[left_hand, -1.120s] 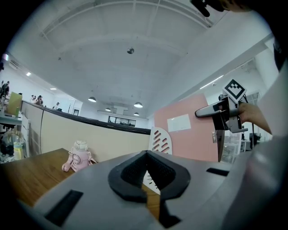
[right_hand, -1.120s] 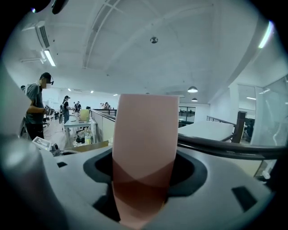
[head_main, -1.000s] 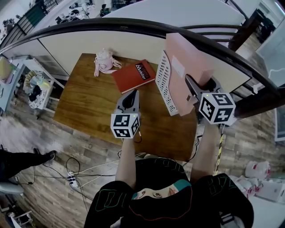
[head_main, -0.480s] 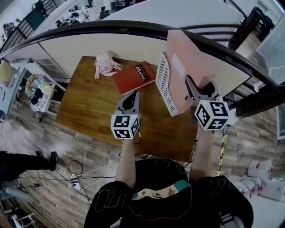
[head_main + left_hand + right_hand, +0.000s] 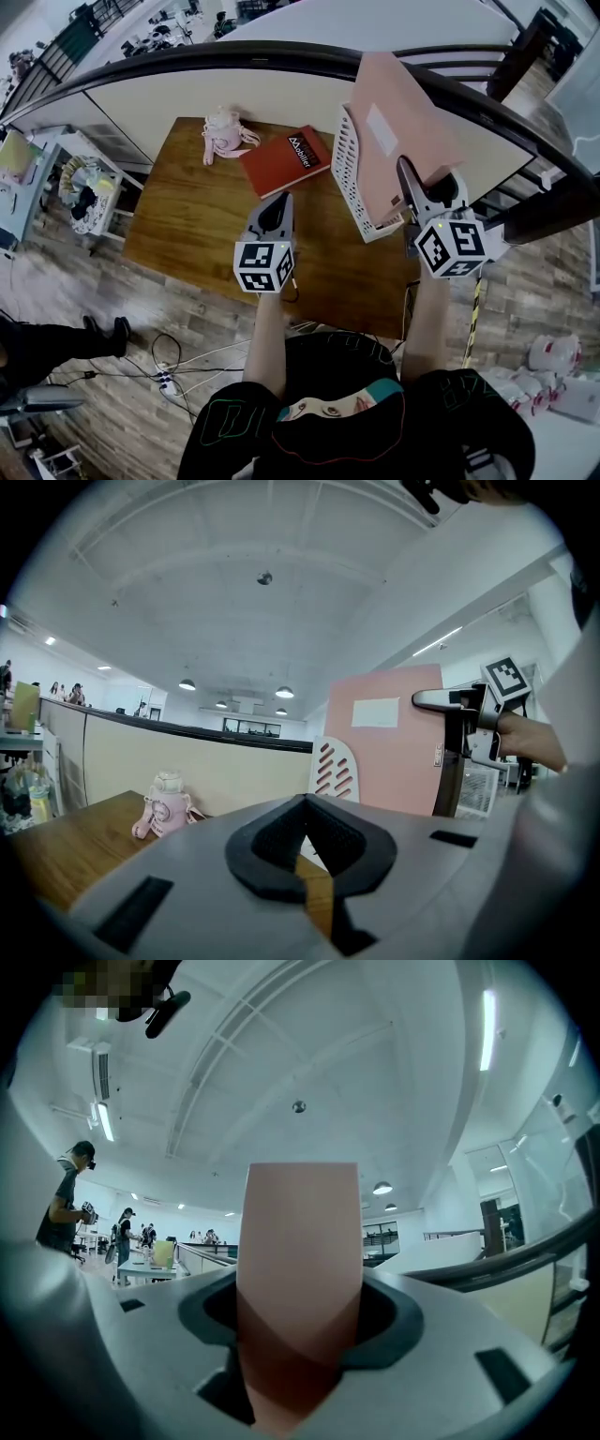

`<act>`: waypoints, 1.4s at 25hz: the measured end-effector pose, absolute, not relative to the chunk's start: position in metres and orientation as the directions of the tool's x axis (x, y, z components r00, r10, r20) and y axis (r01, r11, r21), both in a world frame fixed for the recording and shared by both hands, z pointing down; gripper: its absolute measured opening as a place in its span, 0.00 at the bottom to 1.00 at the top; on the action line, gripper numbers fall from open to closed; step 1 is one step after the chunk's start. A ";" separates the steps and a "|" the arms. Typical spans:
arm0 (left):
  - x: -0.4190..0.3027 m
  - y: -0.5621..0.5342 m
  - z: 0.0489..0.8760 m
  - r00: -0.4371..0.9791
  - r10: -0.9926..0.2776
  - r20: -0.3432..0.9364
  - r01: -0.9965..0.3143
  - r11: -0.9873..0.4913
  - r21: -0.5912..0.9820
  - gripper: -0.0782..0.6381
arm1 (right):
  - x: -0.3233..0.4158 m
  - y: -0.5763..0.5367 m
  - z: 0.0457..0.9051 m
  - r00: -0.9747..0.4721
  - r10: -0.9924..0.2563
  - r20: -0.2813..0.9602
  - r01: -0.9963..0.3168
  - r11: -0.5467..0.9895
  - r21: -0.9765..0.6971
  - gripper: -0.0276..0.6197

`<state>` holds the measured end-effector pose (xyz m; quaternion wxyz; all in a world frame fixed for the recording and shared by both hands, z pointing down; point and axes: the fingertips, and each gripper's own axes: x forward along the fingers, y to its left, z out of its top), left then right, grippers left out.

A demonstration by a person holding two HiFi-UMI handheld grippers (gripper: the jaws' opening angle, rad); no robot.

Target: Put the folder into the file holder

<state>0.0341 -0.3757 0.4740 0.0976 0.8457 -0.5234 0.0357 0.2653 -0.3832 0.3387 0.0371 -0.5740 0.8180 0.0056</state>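
We see the pink folder [image 5: 403, 131] standing on edge with its long axis running up and down. Its broad faces are turned to the sides, and the narrow near edge points back at us. The right claw [image 5: 419, 178] is clamped on that near edge, one jaw on each face. The folder's lower part sits down inside the white file holder [image 5: 349, 178], which stands at the right end of the wooden worktop [image 5: 197, 206]. No view shows whether its bottom edge touches the holder's floor.

The left claw [image 5: 277, 202] hovers over the middle of the worktop with its jaws together and nothing between them.

The head view alone shows the red book [image 5: 284, 159] lying flat just left of the holder, and the pink bottle [image 5: 223, 131] near the far edge.

The left gripper view gives what the head view flattens. There the folder's labelled face rises well above the holder's slotted side wall [image 5: 333, 771], and the white label [image 5: 377, 712] sits high on it.

The right gripper view shows only the folder's edge as a pink strip [image 5: 300, 1269] filling the gap between the jaws, and a person [image 5: 66, 1208] standing far off to the left.
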 end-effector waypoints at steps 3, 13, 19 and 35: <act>0.037 -0.375 0.477 0.452 -0.875 0.172 -0.891 -0.436 0.126 0.10 | 0.267 -0.382 0.338 -0.344 -0.936 -0.073 -0.937 0.348 -0.041 0.47; 0.044 -0.369 0.489 0.456 -0.867 0.201 -0.890 -0.438 0.129 0.10 | 0.271 -0.375 0.371 -0.379 -0.924 -0.051 -0.924 0.381 -0.036 0.47; 0.046 -0.362 0.501 0.452 -0.861 0.233 -0.892 -0.432 0.133 0.10 | 0.266 -0.375 0.410 -0.373 -0.928 0.018 -0.927 0.372 -0.042 0.48; 0.047 -0.341 0.533 0.453 -0.835 0.313 -0.891 -0.427 0.153 0.10 | 0.249 -0.372 0.468 -0.346 -0.932 0.111 -0.938 0.344 -0.037 0.51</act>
